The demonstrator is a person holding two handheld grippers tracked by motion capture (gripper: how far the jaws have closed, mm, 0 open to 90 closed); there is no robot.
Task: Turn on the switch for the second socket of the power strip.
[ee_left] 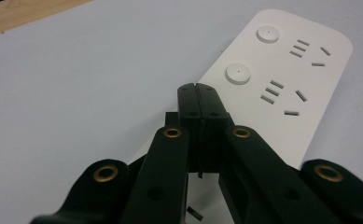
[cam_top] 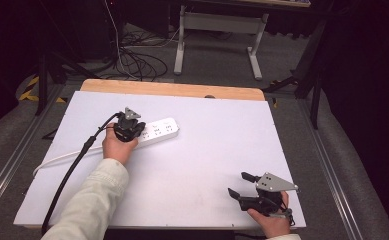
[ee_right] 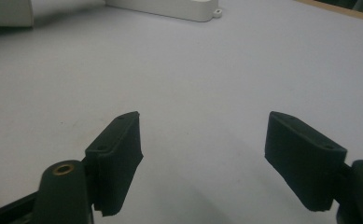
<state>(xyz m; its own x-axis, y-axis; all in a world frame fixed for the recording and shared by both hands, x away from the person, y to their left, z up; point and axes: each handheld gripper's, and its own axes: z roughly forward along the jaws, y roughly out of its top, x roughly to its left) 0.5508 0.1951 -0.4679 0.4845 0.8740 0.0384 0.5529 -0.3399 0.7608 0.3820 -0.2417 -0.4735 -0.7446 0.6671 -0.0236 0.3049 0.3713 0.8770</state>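
— White plastic power strip [cam_top: 156,132], long and flat with rounded ends, lies on the pale grey table sheet [cam_top: 207,150]. From the high view, where does the left gripper [cam_top: 132,131] stand to it?

— Right over the strip's near end. The black jaws point down onto that end, and the rest of the strip runs away beyond them. A white cord [cam_top: 62,159] leaves the strip behind the hand, and the gripper's own black cable [cam_top: 72,170] trails back along the sleeve.

— And the right gripper [cam_top: 241,184] in that view?

— Low on the sheet, well apart from the strip. Its two black jaws stand spread, with bare sheet between them and nothing touching the pads.

— Go to the left gripper view. How do the jaws stand?

— Pressed flat together, pad to pad, with only a thin seam between them. The left gripper [ee_left: 198,86] has its tips over the white power strip [ee_left: 282,93]; whether they rest on its face I cannot tell. Just beyond the tips sits one round white button [ee_left: 238,73], a second farther on, and the socket slots lie off to the jaws' right.

— Anything pinched there?

— Nothing I can see between the pads.

— Right gripper view?

— The right gripper [ee_right: 202,135] has its jaws wide apart, rising from the bottom corners. Grey sheet [ee_right: 193,84] fills the gap between them. Far ahead of the jaws, a white power strip end [ee_right: 170,8] lies with a small mounting tab.
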